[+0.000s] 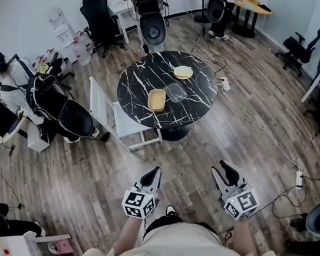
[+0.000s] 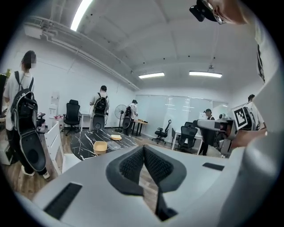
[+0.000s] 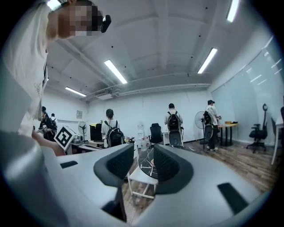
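Observation:
My left gripper (image 1: 152,176) hangs over the wooden floor, jaws shut with nothing between them; in the left gripper view its pads (image 2: 133,166) meet at the tip. My right gripper (image 1: 227,174) is beside it, open and empty, with a clear gap in the right gripper view (image 3: 144,163). Both point at a round black marble table (image 1: 137,82) about a metre ahead. On the table sit a yellow bowl (image 1: 156,99), a clear container (image 1: 176,92) and a flat yellow dish (image 1: 183,72). The bowl (image 2: 100,146) and dish (image 2: 116,137) also show in the left gripper view.
A white chair (image 1: 114,117) stands at the table's near-left side. A person with a black backpack (image 1: 48,99) stands at the left. Office chairs (image 1: 101,23) line the back. A cable with a power strip (image 1: 299,178) runs across the floor on the right.

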Available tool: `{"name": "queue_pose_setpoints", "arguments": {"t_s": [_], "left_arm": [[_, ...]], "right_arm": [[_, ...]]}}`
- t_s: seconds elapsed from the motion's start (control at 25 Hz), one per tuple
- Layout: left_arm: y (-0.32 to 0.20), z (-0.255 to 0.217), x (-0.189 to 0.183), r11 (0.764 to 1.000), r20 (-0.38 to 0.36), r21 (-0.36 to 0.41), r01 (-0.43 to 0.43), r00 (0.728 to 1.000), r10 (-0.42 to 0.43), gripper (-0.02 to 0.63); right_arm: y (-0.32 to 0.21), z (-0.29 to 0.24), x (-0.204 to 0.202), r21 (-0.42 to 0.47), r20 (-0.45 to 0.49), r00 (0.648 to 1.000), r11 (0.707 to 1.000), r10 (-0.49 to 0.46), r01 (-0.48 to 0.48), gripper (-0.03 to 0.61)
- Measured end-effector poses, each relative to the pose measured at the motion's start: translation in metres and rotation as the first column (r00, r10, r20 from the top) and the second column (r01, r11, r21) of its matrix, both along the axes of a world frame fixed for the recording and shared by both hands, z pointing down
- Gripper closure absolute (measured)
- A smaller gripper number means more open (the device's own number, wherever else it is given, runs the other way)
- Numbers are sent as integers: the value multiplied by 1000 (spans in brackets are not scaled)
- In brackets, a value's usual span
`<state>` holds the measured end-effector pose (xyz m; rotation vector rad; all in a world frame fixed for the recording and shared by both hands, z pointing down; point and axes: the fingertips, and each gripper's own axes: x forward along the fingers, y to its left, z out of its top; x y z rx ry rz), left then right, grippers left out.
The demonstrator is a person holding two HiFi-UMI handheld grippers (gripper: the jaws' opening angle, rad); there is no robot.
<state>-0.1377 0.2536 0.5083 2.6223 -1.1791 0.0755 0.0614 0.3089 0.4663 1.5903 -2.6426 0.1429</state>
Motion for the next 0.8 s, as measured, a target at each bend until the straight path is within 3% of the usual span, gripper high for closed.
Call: {"name": "queue_pose_setpoints", "arguments": {"t_s": [0.4,0.64,0.8], "left_arm": [[-66,9,-42,1000,-29,-9,-24,999,24,597],[-73,36,-58,997,-32,-77,18,999,-21,597],[-80,36,-60,997,-27,-68,38,999,-40,597]], "right_arm": [[-59,-1,-56,-21,-23,1000,1000,14,-15,440],[-74,5,-57,-60,-43,999,998,19,-21,440],[-84,16,-53,-78,-34,999,997,-3,0,440]]}}
